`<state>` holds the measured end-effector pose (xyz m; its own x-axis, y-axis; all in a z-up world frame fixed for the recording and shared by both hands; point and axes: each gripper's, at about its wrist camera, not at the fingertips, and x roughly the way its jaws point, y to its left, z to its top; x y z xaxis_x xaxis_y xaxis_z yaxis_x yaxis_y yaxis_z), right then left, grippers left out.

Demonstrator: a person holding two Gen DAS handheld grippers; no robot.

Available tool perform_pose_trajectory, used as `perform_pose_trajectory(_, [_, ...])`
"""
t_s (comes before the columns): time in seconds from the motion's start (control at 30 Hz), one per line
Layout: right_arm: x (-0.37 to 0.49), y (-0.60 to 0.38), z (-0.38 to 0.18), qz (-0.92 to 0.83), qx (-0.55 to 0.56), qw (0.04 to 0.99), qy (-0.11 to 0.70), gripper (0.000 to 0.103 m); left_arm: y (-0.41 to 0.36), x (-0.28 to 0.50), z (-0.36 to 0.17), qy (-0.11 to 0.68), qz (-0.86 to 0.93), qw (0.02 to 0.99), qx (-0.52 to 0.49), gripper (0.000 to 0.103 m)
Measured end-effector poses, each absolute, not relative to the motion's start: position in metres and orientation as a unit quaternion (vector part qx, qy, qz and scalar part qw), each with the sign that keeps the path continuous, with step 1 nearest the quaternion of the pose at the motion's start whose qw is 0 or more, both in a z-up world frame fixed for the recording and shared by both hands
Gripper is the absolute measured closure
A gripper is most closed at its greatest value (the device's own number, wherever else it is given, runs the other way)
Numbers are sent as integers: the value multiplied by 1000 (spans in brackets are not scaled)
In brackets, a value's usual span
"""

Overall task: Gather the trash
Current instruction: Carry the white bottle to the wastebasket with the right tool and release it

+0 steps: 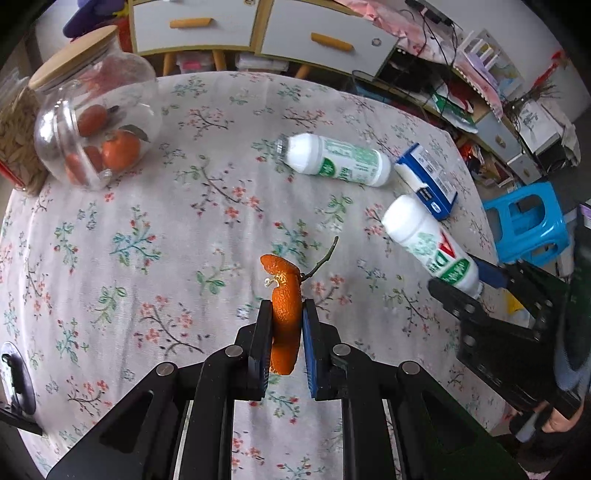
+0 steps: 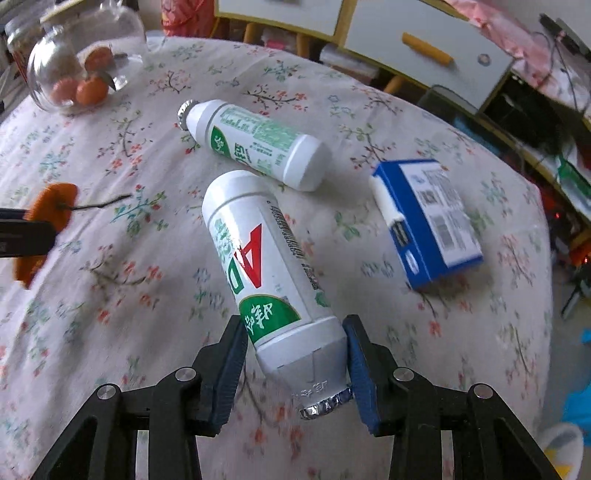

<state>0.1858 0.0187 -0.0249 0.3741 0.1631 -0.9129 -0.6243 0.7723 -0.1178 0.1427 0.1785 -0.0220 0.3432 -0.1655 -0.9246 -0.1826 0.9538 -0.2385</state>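
Round table [image 1: 155, 229] under a floral cloth, grey drawer cabinet [image 1: 258, 29] with orange handles behind, cluttered shelves at right, blue plastic stool [image 1: 526, 221] beside the table edge.

At the far left of the table: glass jar [image 1: 96, 122] with a wooden lid, tipped, oranges inside. Beside it, at the edge, another jar of pale seeds [image 1: 14, 140].

Left gripper [image 1: 286, 314] pointing steeply down, jaws narrow, clamped on a strip of orange peel [image 1: 284, 295]. Peel upright between the pads, curling end and thin stalk sticking out beyond the fingertips, lifted clear of the cloth. Same peel visible at the left border of the right wrist view [image 2: 51, 206].

Right gripper [image 2: 295, 343] pointing down over the right part of the table, jaws at a middling width around the neck end of a white bottle with red and green label [image 2: 258, 266]. Bottle tilted, foil-sealed mouth toward the camera, base pointing away. Right pad against the shoulder of the bottle, left pad just at the label edge; firm pressure on both sides impossible to tell.

Lying on the cloth farther off: second white bottle [image 2: 258, 144] with green print, on its side, cap toward the jar. Near its base, blue and white carton [image 2: 428, 221], flat, close to the table's right edge.
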Motion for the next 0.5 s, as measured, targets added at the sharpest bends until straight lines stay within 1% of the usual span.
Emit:
perform_pose_trajectory(0.3, [158, -30, 7, 223, -173, 802, 526, 57, 151, 143, -14, 568, -17, 810, -142, 87])
perform_pose_trajectory(0.5, [146, -72, 21, 206, -115, 814, 532, 57, 131, 143, -13, 566, -22, 814, -130, 87])
